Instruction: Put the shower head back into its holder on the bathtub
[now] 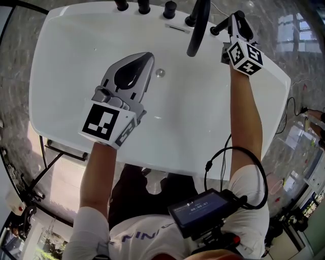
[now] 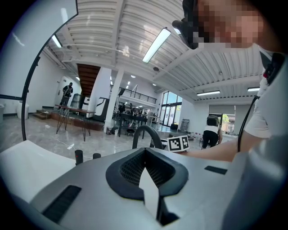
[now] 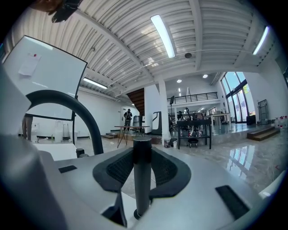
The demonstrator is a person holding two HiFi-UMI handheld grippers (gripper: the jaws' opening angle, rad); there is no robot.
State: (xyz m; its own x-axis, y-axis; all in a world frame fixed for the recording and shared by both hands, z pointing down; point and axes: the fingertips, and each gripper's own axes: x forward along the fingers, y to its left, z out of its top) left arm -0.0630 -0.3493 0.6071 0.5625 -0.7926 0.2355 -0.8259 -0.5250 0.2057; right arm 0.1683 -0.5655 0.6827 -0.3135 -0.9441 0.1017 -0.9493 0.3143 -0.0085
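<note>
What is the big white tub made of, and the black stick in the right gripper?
The tub looks like glossy acrylic or enamel: smooth, white, softly shiny. The shower head handle looks matte black, metal or plastic; its dull even surface doesn't say which.

A black arched tap (image 1: 198,25) stands beside three black knobs (image 1: 144,6). Grey marble floor (image 1: 18,61) lies all round. A small screen (image 1: 203,209) with a looped black cable (image 1: 239,148) hangs at the person's chest. Long ceiling lights (image 3: 163,35) run overhead in a bright hall, where a distant person (image 3: 128,117) stands
</note>
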